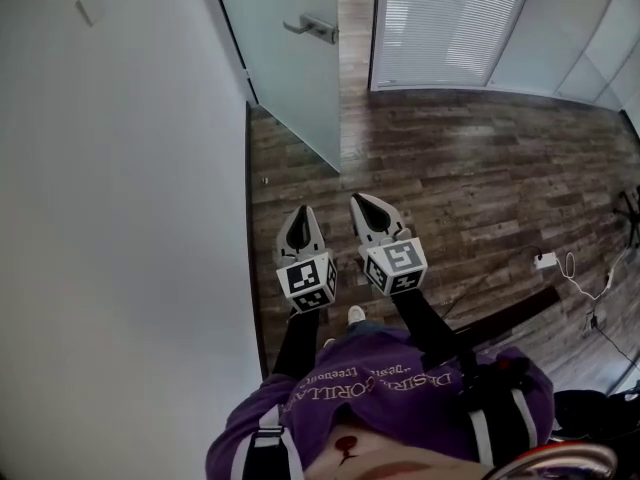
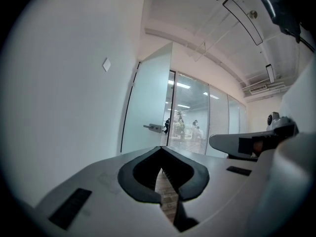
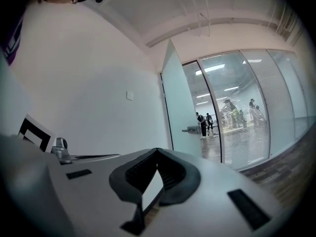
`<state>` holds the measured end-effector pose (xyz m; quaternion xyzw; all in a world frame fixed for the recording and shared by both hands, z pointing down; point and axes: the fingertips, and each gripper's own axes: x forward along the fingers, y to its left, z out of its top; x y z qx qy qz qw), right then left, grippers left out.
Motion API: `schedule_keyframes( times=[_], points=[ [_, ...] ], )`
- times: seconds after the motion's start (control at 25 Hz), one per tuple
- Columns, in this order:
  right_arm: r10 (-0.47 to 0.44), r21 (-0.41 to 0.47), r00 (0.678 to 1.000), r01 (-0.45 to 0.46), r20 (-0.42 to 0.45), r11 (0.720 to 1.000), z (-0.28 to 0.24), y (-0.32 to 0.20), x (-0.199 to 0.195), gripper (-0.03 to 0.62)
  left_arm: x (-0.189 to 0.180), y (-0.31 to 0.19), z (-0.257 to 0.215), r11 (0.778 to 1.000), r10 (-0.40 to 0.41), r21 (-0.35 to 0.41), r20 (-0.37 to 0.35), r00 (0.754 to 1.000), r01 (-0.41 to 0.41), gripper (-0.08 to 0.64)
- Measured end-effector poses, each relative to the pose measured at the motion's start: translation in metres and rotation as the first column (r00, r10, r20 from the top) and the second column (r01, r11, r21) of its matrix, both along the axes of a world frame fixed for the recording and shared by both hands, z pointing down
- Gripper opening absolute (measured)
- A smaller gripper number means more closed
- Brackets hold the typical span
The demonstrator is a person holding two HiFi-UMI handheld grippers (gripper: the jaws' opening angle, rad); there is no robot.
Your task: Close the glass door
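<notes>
Frosted glass door [image 1: 285,58] stands ajar at 12 o'clock, its lever handle [image 1: 312,28] facing the wooden floor [image 1: 470,168]. At 6 o'clock, left gripper [image 1: 300,214] and right gripper [image 1: 362,204] point toward it, well apart from it, both claws pressed together, pinching nothing.

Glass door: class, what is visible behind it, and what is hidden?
Beyond the open glass door, wood floor runs to a blind-covered glass wall. Its frosted glass hides whatever stands directly behind it.
</notes>
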<state>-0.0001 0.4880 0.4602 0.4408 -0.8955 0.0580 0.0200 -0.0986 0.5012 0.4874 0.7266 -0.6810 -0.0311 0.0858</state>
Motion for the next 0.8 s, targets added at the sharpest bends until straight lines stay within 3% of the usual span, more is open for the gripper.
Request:
schedule_keyframes(
  times=[0.32,0.8],
  points=[
    [-0.013,-0.028,1.000,0.014,0.005,1.000,0.012,-0.031,0.015,-0.011,0.017,-0.028,0.012,1.000,0.000,-0.028,-0.001,1.000,0.000,0.000],
    [0.005,-0.043,1.000,-0.004,0.022,0.999,0.016,-0.093,-0.013,-0.011,-0.007,-0.093,0.014,0.999,0.031,-0.032,-0.010,0.999,-0.032,0.000]
  ],
)
